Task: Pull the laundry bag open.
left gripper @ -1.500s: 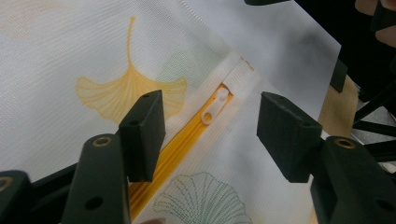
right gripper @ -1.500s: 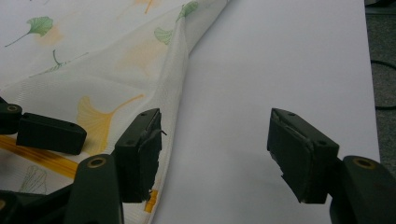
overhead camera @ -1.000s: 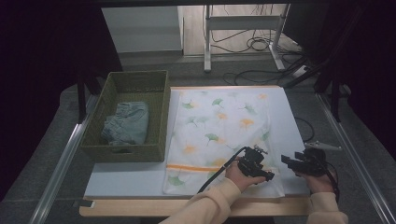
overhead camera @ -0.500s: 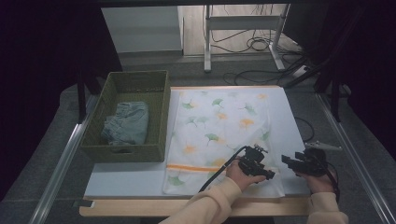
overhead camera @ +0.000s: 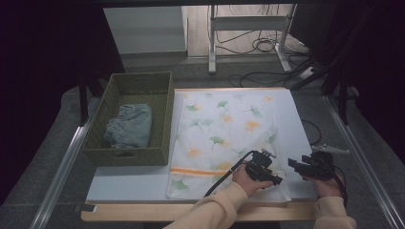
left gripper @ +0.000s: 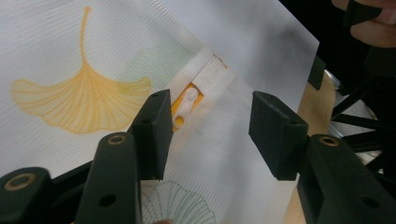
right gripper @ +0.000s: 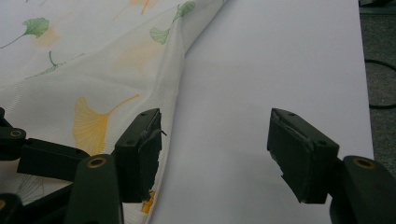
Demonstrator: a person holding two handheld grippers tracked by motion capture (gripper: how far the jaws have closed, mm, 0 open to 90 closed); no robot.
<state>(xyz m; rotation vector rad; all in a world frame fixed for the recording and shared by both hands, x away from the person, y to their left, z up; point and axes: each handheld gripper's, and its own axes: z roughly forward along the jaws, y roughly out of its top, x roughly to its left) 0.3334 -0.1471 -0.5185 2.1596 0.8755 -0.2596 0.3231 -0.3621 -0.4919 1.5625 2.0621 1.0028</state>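
Left gripper [overhead camera: 276,180] sits over the near right corner of the leaf-printed cloth bag [overhead camera: 224,129], jaws apart and just closing in, the orange zipper pull [left gripper: 183,108] between them. Right gripper [overhead camera: 291,164] hovers open just beside the bag's right edge, above the white board [overhead camera: 291,119].

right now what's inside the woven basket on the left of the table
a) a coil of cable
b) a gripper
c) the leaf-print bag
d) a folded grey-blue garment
d: in the high view the basket holds a folded grey-blue garment, while the leaf-print bag lies flat on the table beside it.
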